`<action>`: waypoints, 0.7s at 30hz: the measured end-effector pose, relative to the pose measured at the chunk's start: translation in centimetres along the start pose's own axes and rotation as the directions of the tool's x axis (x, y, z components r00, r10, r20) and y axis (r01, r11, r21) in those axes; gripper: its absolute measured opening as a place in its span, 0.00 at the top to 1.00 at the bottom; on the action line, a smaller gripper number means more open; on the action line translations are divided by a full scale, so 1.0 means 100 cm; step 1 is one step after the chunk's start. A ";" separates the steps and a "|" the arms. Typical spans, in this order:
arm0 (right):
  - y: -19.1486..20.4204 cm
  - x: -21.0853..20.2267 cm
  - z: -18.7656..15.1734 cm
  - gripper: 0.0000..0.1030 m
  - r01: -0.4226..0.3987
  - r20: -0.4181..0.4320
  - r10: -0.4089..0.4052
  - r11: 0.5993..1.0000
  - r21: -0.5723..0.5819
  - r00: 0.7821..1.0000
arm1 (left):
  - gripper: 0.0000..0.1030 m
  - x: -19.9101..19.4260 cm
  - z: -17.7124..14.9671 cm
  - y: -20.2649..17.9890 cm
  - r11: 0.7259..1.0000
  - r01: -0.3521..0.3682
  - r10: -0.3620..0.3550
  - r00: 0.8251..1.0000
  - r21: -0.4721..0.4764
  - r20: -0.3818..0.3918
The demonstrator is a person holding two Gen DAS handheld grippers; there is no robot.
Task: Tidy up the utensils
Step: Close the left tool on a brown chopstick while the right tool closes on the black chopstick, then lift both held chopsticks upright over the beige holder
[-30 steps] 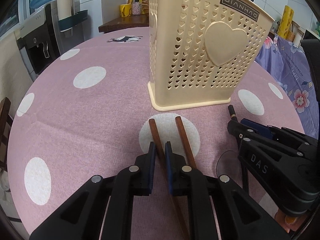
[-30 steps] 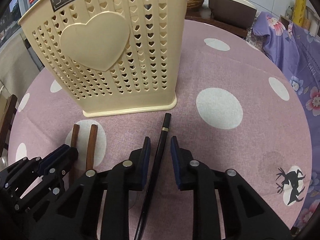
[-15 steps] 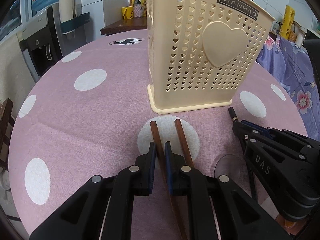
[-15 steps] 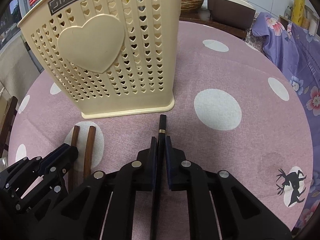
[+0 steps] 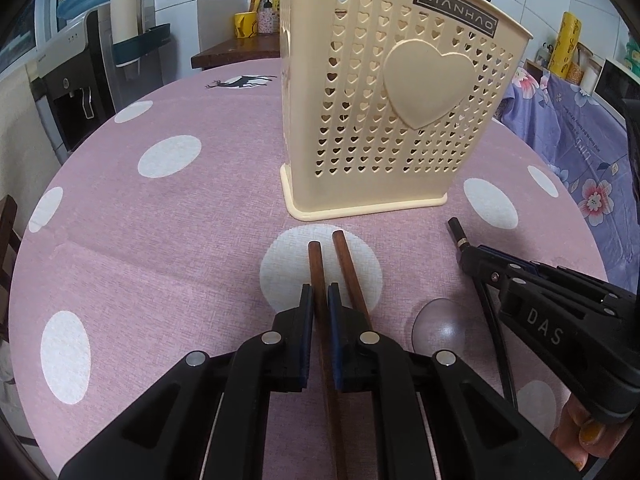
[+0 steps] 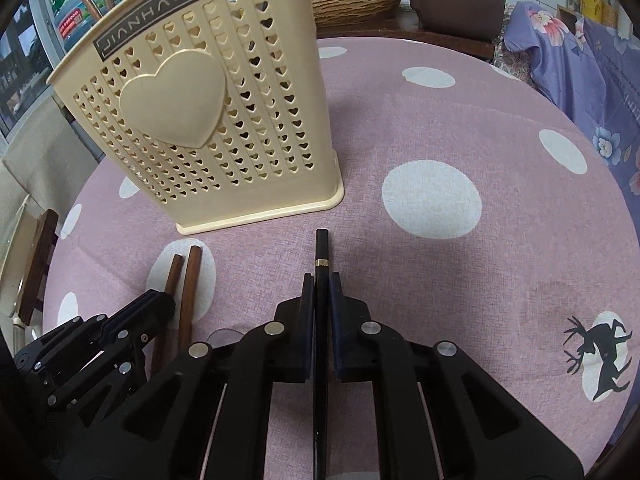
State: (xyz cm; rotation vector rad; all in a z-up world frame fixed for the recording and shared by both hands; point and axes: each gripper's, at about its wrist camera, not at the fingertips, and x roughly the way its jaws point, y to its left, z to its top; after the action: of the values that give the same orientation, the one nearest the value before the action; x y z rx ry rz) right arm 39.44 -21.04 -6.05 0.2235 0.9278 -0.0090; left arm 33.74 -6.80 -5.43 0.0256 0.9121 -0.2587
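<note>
Claws both stay clamped: left claw (image 5: 319, 300) on brown chopstick (image 5: 316, 264), right claw (image 6: 321, 292) on black chopstick (image 6: 321, 248), slightly raised.

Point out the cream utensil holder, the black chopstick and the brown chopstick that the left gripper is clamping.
cream utensil holder (image 5: 420, 84), left wrist view, raised heart.
black chopstick (image 6: 321, 248), right wrist view, end above the gold band.
brown chopstick (image 5: 316, 264), left wrist view, shaft ahead of the fingers.

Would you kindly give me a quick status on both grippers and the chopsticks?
Left gripper shut on one brown chopstick; its twin lies loose alongside. Right gripper shut on black chopstick. Cream holder stands just ahead, nothing between.
</note>
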 end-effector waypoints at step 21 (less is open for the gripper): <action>-0.001 -0.081 -0.001 0.92 -0.127 0.192 0.135 0.991 -0.051 0.972 | 0.92 -0.047 0.009 0.008 0.996 0.085 -0.079 0.990 -0.042 0.121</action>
State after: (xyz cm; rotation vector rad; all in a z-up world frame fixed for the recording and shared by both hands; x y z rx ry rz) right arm 34.51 -21.85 0.30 0.2438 0.7163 0.1072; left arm 31.83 -5.16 -1.24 -0.0703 0.8013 -0.3117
